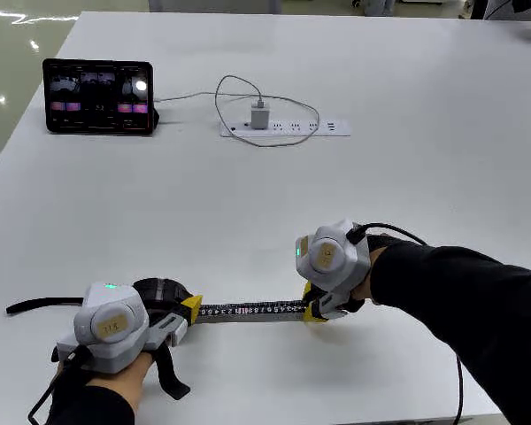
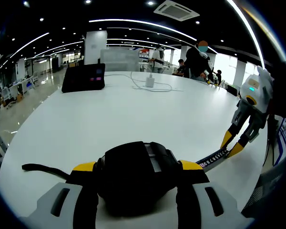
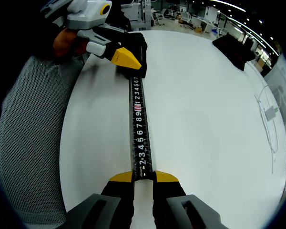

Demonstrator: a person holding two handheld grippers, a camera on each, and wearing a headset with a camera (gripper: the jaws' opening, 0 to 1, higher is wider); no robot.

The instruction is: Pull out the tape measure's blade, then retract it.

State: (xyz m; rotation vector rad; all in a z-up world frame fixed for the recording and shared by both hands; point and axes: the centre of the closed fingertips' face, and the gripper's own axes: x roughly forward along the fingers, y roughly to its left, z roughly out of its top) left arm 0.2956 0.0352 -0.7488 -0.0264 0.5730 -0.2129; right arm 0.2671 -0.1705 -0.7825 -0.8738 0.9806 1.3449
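Note:
A black tape measure case lies on the white table at the lower left, held between the jaws of my left gripper. In the left gripper view the case sits between the yellow-tipped fingers. Its black blade with white numbers runs right along the table to my right gripper, which is shut on the blade's end. In the right gripper view the blade stretches from my right gripper away to the case and the left gripper. A black wrist strap trails left from the case.
A tablet stands at the back left, wired to a charger in a white power strip with a looping cable. Bare tabletop lies between. The table's near edge is close below the grippers. People stand far off.

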